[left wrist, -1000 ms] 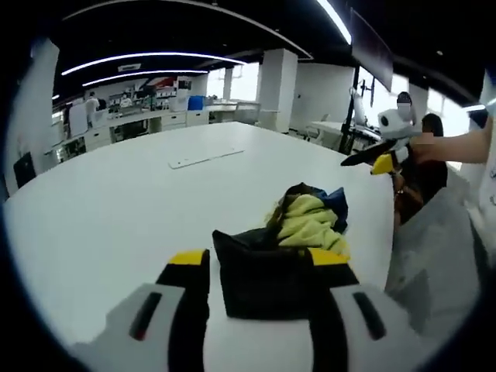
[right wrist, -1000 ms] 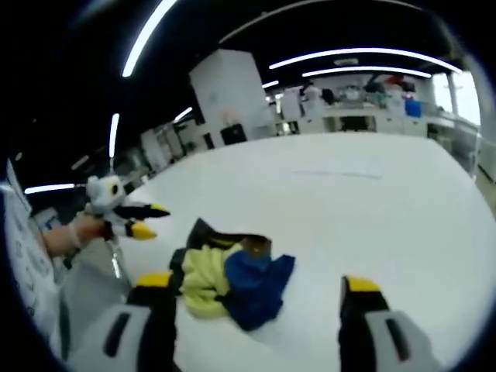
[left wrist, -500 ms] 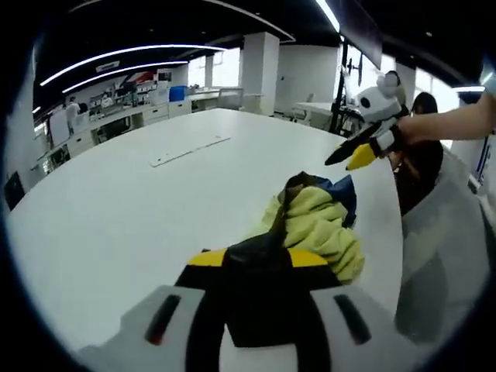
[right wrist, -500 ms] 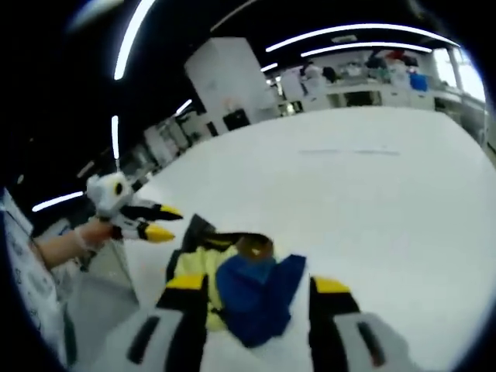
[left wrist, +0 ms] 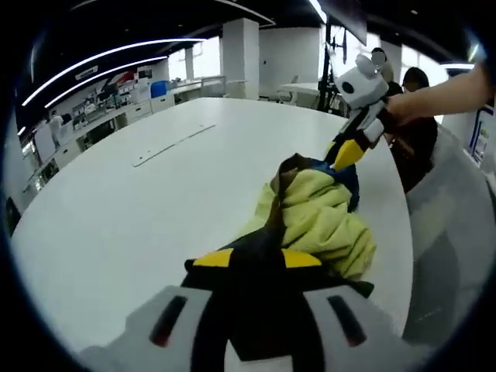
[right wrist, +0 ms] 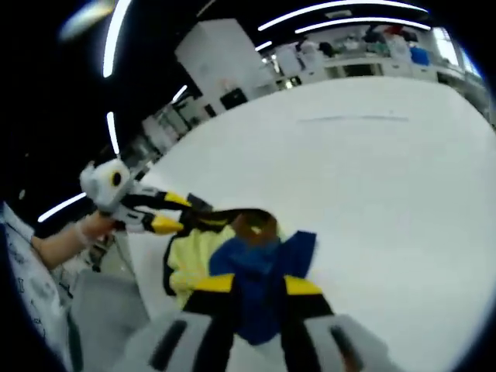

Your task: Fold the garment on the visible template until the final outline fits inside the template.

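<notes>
Each camera rides low behind its own tongs, close over the crumpled garment (left wrist: 318,217) on the white bench (left wrist: 116,201), the two looking from opposite sides and sharing that garment and bench.

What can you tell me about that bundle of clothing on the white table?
The garment is a crumpled heap of soft cloth in pale yellow, blue and black, with a brownish patch near its top. It lies bunched, not folded flat, near the white table's edge. The left gripper clamps its black part; the right gripper clamps its blue part.
</notes>
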Tool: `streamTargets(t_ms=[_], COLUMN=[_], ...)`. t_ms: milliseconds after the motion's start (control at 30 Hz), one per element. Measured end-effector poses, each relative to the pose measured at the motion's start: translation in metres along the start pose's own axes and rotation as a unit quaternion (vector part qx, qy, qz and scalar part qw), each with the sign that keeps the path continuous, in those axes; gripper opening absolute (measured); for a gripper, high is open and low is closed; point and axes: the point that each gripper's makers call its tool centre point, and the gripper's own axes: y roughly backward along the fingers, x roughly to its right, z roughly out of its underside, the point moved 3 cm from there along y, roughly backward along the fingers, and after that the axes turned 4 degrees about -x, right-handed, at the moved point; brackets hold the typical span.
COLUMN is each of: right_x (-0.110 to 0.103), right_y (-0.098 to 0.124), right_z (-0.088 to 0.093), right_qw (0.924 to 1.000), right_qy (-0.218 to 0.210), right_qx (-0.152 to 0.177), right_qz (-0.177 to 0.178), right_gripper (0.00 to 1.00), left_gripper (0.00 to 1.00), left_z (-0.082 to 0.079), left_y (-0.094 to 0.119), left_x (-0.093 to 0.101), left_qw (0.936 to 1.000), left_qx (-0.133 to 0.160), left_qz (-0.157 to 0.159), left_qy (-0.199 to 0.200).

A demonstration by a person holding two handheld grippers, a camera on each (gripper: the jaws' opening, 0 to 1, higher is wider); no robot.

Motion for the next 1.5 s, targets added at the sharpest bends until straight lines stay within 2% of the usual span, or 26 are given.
streamTargets(t_ms=[300, 467, 767, 833, 900, 1033, 1067, 1133, 1200, 1233, 1333, 1500], right_x=[-0.002, 0.001, -0.006, -0.008, -0.013, -0.022, -0.026, -0.035, -0.043, -0.046, -0.061, -0.075], right_y=[0.000, 0.005, 0.020, 0.028, 0.039, 0.061, 0.067, 0.077, 0.087, 0.091, 0.103, 0.122], right_z=[0.005, 0.003, -0.004, -0.011, -0.021, -0.042, -0.049, -0.061, -0.070, -0.074, -0.086, -0.106], right_qw=[0.9998, 0.9994, 0.9982, 0.9973, 0.9957, 0.9922, 0.9908, 0.9874, 0.9845, 0.9833, 0.9792, 0.9717], right_qy=[-0.019, -0.029, -0.029, -0.027, -0.021, -0.005, 0.002, 0.021, 0.033, 0.039, 0.059, 0.085], right_qx=[0.004, 0.018, 0.052, 0.068, 0.090, 0.124, 0.136, 0.156, 0.172, 0.177, 0.193, 0.219], right_qz=[0.001, 0.004, 0.009, 0.006, 0.004, -0.003, -0.003, -0.011, -0.012, -0.016, -0.017, -0.022], right_gripper=[0.00, 0.00, 0.00, 0.00, 0.00, 0.00, 0.00, 0.00, 0.00, 0.00, 0.00, 0.00], left_gripper=[0.09, 0.00, 0.00, 0.00, 0.00, 0.00, 0.00, 0.00, 0.00, 0.00, 0.00, 0.00], left_z=[0.004, 0.007, -0.001, -0.011, -0.022, -0.043, -0.052, -0.059, -0.072, -0.080, -0.093, -0.113], left_y=[0.000, 0.002, 0.011, 0.019, 0.028, 0.052, 0.059, 0.069, 0.079, 0.085, 0.098, 0.115], left_x=[0.001, 0.001, -0.001, -0.004, -0.005, -0.023, -0.025, -0.031, -0.030, -0.031, -0.035, -0.036], left_qw=[1.0000, 0.9998, 0.9996, 0.9995, 0.9982, 0.9979, 0.9973, 0.9962, 0.9936, 0.9928, 0.9924, 0.9891], left_qx=[-0.007, -0.016, -0.010, 0.002, 0.019, 0.035, 0.043, 0.056, 0.078, 0.090, 0.102, 0.127], left_qz=[0.005, 0.005, -0.004, -0.011, -0.006, -0.028, -0.033, -0.038, -0.037, -0.037, -0.046, -0.050], left_qy=[0.002, 0.005, 0.025, 0.031, 0.056, 0.047, 0.049, 0.055, 0.072, 0.071, 0.053, 0.055])
